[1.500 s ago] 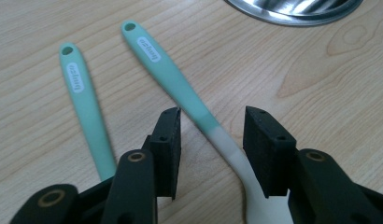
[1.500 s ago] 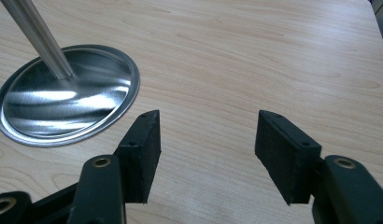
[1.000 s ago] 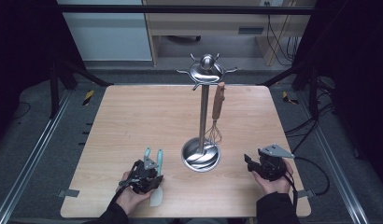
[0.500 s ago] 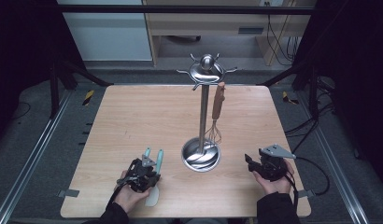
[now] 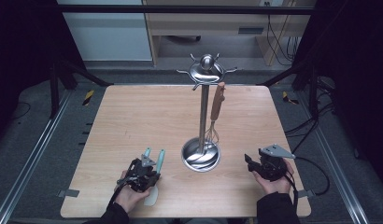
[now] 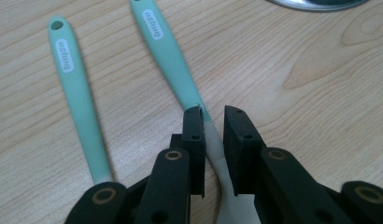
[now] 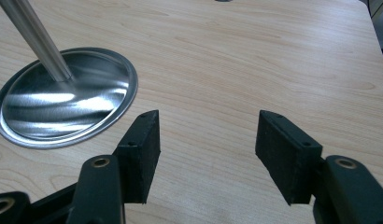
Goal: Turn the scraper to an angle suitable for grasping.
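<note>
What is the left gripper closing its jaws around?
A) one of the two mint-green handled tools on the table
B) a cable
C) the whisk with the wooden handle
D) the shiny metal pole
A: in the left gripper view the left gripper has been closing its black jaws around the neck of one mint-green handled tool, while the whisk hangs on the metal stand, apart from it.

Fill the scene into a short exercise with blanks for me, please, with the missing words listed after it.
1. The whisk with the wooden handle hangs from the metal ____.
2. ____ green-handled utensils lie on the table.
3. The fingers of the right gripper stand ____, with nothing between them.
Missing words: stand; Two; open.
</note>
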Available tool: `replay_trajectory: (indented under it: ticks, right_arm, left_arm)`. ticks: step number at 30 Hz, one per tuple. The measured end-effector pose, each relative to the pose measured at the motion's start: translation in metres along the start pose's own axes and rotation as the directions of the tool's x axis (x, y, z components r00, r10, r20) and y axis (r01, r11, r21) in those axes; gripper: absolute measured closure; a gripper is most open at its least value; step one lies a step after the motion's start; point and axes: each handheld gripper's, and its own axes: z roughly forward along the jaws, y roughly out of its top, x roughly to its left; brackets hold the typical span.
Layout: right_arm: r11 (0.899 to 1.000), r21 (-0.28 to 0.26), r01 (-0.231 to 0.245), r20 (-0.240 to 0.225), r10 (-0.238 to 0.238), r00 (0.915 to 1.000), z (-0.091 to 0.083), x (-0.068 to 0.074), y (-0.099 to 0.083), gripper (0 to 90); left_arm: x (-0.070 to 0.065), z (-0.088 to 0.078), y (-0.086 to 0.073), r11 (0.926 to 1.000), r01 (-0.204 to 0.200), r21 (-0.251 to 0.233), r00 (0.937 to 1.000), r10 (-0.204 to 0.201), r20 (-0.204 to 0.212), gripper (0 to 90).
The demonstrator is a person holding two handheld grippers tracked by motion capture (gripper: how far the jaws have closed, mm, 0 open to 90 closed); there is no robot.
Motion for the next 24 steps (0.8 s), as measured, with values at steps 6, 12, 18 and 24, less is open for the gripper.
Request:
replay_trajectory:
  ticks: [6, 12, 18, 24]
  right_arm:
    - [1.0, 0.004, -0.007, -0.007, 0.007, 1.0, -0.0005, 0.0003, 0.0, 40.4]
    - [1.0, 0.002, -0.002, -0.003, 0.002, 1.0, -0.0003, 0.0001, -0.0001, 40.3]
    - [1.0, 0.003, -0.001, -0.004, 0.001, 1.0, 0.0002, 0.0003, -0.0001, 40.3]
    - [1.0, 0.001, -0.003, -0.005, 0.003, 1.0, -0.0002, 0.0003, 0.0001, 40.3]
  left_arm:
    - [0.0015, 0.0003, -0.0009, 0.9999, -0.01, 0.007, 0.9995, 0.01, 0.029, 78.1]
    - [-0.0049, 0.0021, -0.0024, 0.9999, 0.014, 0.007, 0.9999, -0.014, 0.001, 70.2]
    - [-0.0059, 0.0016, -0.0013, 0.999, 0.042, 0.017, 0.9988, -0.042, -0.026, 77.6]
    - [0.0015, 0.0009, -0.0007, 1.0, 0.0, 0.002, 1.0, 0.0, 0.01, 80.9]
